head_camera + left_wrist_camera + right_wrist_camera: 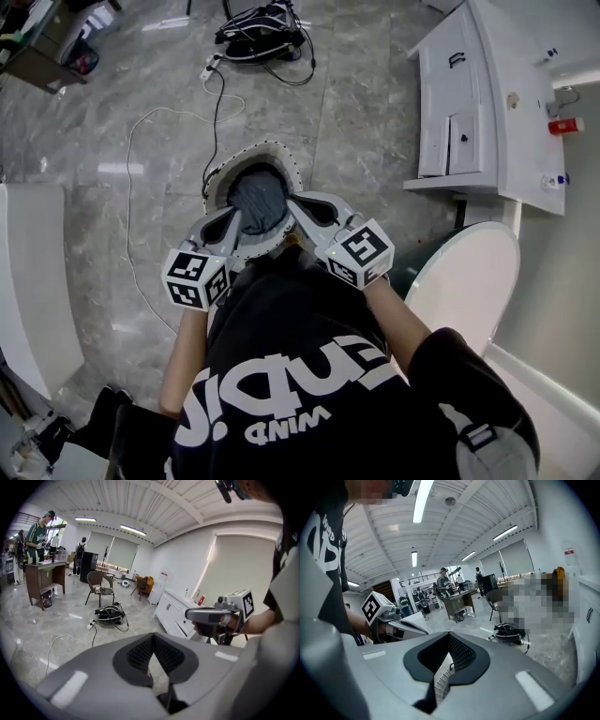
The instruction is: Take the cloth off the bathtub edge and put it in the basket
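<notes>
One grey cloth (258,199) lies bunched inside the round basket (281,155) on the floor. Left tongs (234,217) and right tongs (293,202) hang just above it, each closed on nothing. A white cable (129,197) loops beside the basket. The bathtub (469,272) and a white cabinet (450,103) stand to the right.
</notes>
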Action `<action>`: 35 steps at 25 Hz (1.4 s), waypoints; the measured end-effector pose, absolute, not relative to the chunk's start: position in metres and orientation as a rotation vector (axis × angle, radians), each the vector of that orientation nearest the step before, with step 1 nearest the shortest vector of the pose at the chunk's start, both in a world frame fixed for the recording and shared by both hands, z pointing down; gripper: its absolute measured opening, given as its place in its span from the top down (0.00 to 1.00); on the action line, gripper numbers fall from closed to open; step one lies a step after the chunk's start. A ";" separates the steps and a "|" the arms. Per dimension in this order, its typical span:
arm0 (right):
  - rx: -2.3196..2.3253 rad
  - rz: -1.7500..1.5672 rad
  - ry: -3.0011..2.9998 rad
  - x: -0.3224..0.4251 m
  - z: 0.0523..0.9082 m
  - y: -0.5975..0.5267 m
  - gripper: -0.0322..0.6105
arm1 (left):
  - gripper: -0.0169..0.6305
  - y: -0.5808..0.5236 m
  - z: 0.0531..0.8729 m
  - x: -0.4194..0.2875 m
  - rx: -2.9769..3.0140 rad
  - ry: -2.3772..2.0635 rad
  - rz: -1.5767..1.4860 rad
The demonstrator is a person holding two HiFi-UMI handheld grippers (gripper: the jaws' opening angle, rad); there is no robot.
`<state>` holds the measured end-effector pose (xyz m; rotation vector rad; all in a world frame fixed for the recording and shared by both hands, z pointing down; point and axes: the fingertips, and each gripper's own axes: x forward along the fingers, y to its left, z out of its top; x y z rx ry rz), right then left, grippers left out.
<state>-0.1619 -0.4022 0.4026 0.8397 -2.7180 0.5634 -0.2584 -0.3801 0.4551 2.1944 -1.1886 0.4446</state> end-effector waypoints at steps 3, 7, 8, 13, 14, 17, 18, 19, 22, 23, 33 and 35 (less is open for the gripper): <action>0.789 0.528 -2.761 -0.169 0.384 -0.402 0.94 | 0.98 -0.383 0.433 -0.260 2.242 -1.194 0.414; 0.699 0.422 -2.820 -0.186 0.354 -0.404 0.94 | 0.98 -0.391 0.398 -0.268 2.322 -1.207 0.339; 0.679 0.389 -2.834 -0.189 0.346 -0.404 0.94 | 0.98 -0.391 0.389 -0.271 2.339 -1.211 0.323; 0.640 0.283 -2.884 -0.190 0.313 -0.407 0.94 | 0.98 -0.388 0.357 -0.287 2.390 -1.233 0.250; 0.644 0.275 -2.892 -0.189 0.309 -0.408 0.94 | 0.98 -0.386 0.352 -0.289 2.401 -1.234 0.242; 0.658 0.270 -2.915 -0.187 0.301 -0.409 0.94 | 0.98 -0.385 0.343 -0.293 2.428 -1.243 0.218; 0.660 0.277 -2.920 -0.188 0.300 -0.409 0.94 | 0.98 -0.384 0.342 -0.295 2.429 -1.249 0.207; 0.662 0.288 -2.925 -0.189 0.300 -0.409 0.94 | 0.98 -0.384 0.341 -0.297 2.429 -1.255 0.197; 0.667 0.327 -2.939 -0.189 0.297 -0.409 0.94 | 0.98 -0.383 0.335 -0.297 2.434 -1.271 0.177; 0.667 0.336 -2.942 -0.189 0.297 -0.409 0.94 | 0.98 -0.383 0.334 -0.297 2.438 -1.273 0.174; 0.654 0.355 -2.948 -0.200 0.301 -0.394 0.94 | 0.98 -0.368 0.331 -0.299 2.446 -1.296 0.162; 0.653 0.356 -2.950 -0.201 0.301 -0.391 0.94 | 0.98 -0.367 0.330 -0.298 2.446 -1.300 0.156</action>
